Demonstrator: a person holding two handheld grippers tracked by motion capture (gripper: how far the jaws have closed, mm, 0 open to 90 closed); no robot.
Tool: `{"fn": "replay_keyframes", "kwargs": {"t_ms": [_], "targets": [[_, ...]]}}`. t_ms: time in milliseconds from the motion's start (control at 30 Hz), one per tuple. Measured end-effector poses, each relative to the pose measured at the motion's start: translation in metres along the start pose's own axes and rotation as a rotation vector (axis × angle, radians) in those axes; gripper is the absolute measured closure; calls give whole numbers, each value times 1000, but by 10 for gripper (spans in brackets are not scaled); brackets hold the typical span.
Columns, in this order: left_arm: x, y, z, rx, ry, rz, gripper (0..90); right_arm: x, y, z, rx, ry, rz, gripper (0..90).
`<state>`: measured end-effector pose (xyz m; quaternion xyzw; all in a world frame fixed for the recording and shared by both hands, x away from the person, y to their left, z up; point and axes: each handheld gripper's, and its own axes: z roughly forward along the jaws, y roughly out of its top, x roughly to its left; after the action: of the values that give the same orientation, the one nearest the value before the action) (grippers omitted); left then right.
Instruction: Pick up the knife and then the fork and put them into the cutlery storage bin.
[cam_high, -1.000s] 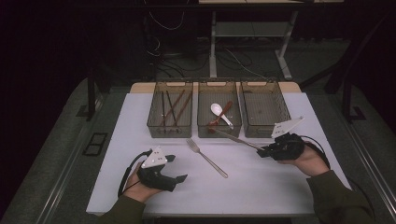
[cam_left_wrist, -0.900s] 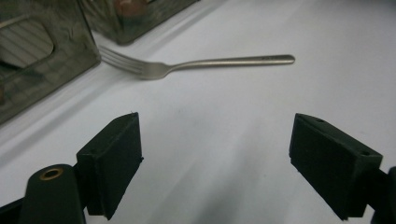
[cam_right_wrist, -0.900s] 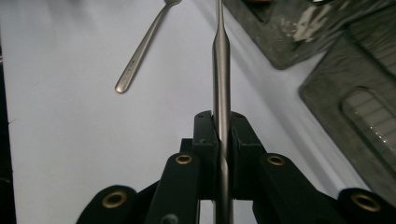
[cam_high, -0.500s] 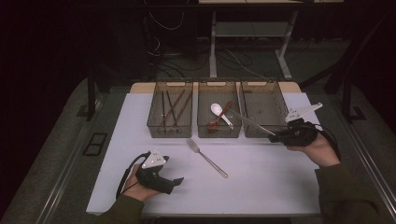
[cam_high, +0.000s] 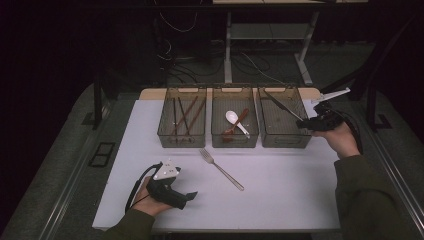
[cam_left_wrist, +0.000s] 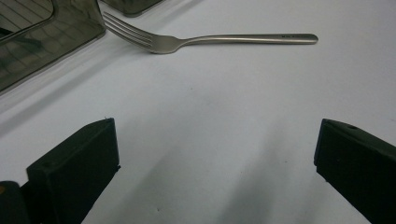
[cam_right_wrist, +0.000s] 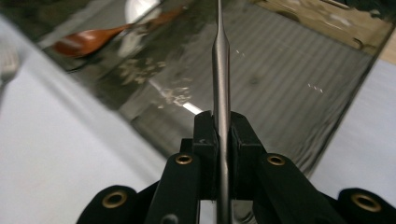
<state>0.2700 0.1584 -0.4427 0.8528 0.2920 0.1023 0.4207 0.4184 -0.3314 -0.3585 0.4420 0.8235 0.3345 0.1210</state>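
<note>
Squeezing a thin silver metal utensil (cam_right_wrist: 221, 70) tight, the right gripper (cam_high: 309, 124) holds it over the clear bin (cam_high: 299, 141) by the table's far right corner, probably to drop it there, while the left gripper (cam_high: 186, 198) rests wide apart near the table's front edge.

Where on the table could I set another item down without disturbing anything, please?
The bare white table between the fork and the right sleeve is free, as is the strip left of the left bin. The back row of bins is crowded; the right gripper holds a utensil over the right bin.
</note>
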Motion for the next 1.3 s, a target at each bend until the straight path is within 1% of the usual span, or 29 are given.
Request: {"fn": "replay_keyframes", "kwargs": {"t_ms": [67, 100, 133, 267, 300, 400, 467, 500, 533, 567, 600, 633, 667, 800, 833, 900, 967, 1000, 1033, 1100, 1133, 1200, 1267, 1300], "targets": [[0, 0, 1, 5, -6, 3, 0, -5, 4, 7, 20, -16, 27, 832], [0, 0, 0, 13, -10, 13, 0, -8, 6, 10, 32, -27, 37, 832], [-1, 0, 1, 6, -11, 4, 0, -10, 8, 15, 40, -33, 52, 832], [-1, 0, 2, 20, -21, 21, 0, -15, 12, 33, 93, -60, 82, 832], [-2, 0, 3, 11, -20, 9, 0, -16, 13, 38, 109, -66, 79, 832], [-2, 0, 2, 17, -26, 16, 0, -15, 14, 50, 163, -90, 78, 831], [-2, 0, 3, 22, -32, 18, 0, -13, 15, 54, 176, -82, 88, 830], [-2, 0, 2, 32, -34, 27, 0, -12, 16, 55, 181, -80, 83, 828], [-3, 0, 4, 22, -36, 16, 0, -10, 16, 57, 192, -89, 74, 826], [-3, 0, 4, 26, -39, 21, 0, -9, 16, 59, 203, -98, 57, 823], [-4, 0, 4, 29, -41, 24, 0, -8, 16, 59, 208, -98, 55, 817], [-3, 0, 3, 37, -43, 32, 0, -8, 15, 60, 207, -94, 48, 792], [-4, 0, 4, 32, -45, 25, 0, -7, 16, 60, 194, -98, 51, 756], [-4, 0, 5, 40, -54, 28, 0, -5, 17, 51, 146, -110, 28, 679], [-5, 1, 5, 34, -55, 26, 0, -5, 17, 47, 128, -105, 33, 656], [-5, 2, 5, 30, -62, 28, 6, -6, 16, 38, 80, -83, 49, 595], [-6, 4, 5, 26, -63, 30, 30, -5, 13, 28, 19, -39, 69, 509], [-6, 5, 5, 25, -64, 32, 43, -4, 11, 24, -7, -26, 79, 483], [-6, 7, 5, 21, -69, 29, 70, -3, 9, 20, -24, -18, 81, 461], [-5, 10, 6, 16, -73, 20, 137, 3, 4, 13, -53, 5, 56, 420], [-5, 12, 6, 18, -79, 23, 154, 7, 1, 9, -69, 15, 47, 406], [-5, 16, 8, 19, -91, 20, 228, 15, -4, 2, -106, 35, 30, 361], [-5, 21, 10, 22, -96, 21, 314, 25, -10, -4, -133, 35, 1, 315], [-4, 23, 11, 28, -93, 30, 376, 30, -12, -6, -147, 28, -14, 299]]}}
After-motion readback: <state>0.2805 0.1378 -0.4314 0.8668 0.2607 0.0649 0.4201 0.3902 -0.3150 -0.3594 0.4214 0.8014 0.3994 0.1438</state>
